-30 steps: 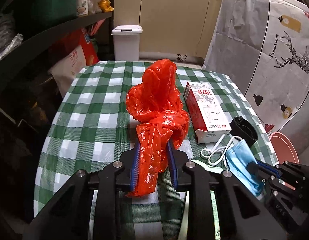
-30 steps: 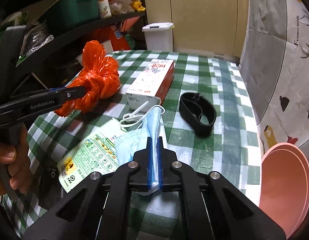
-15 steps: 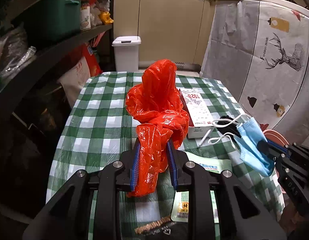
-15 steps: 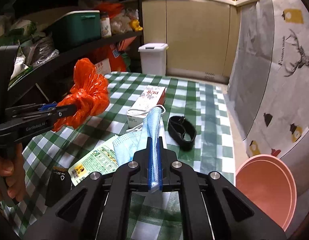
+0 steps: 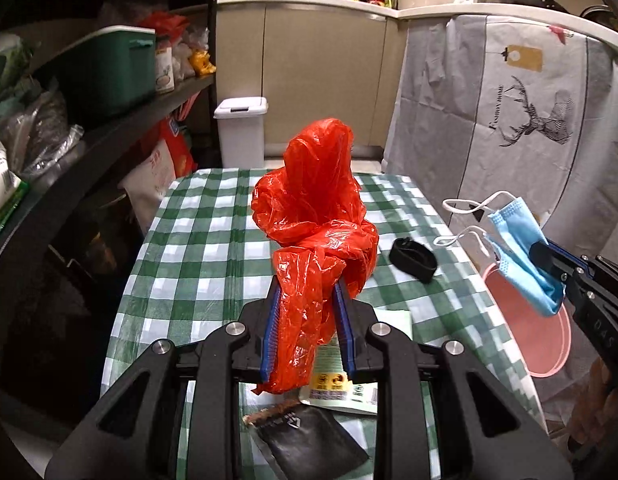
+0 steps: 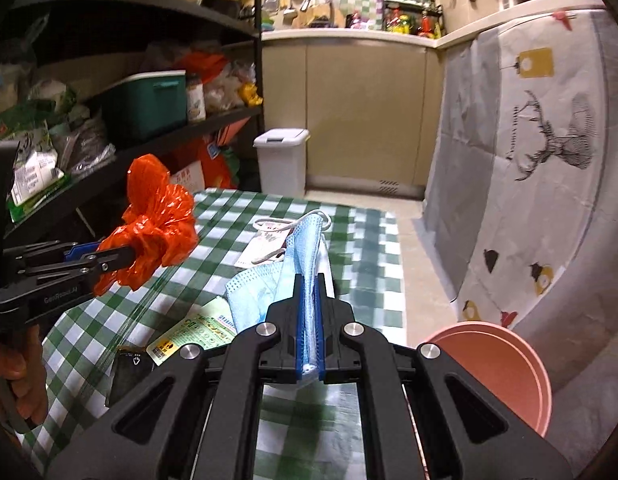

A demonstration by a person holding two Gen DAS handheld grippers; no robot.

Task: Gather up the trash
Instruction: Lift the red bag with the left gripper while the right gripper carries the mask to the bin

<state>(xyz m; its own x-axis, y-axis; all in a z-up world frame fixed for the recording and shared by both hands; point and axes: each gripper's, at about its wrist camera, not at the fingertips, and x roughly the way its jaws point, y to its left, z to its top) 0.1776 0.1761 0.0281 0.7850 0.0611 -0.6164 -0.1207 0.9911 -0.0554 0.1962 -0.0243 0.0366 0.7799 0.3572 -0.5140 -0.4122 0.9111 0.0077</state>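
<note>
Left gripper [image 5: 307, 330] pinching red bag [image 5: 317, 236]; right gripper [image 6: 309, 334] clamped on blue mask [image 6: 297, 264], both raised above table [image 5: 197, 240], presumably for binning.

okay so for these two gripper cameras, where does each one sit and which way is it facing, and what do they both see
Left wrist: sits on the left gripper, looking along its fingers over the checked table toward the white bin; its jaws clamp the red bag; the right gripper shows at right.
Right wrist: sits on the right gripper, jaws shut on the blue mask, facing the same way; the left gripper and a hand show at left.
Shared: table, bag, mask, bin, pink basin.
</note>
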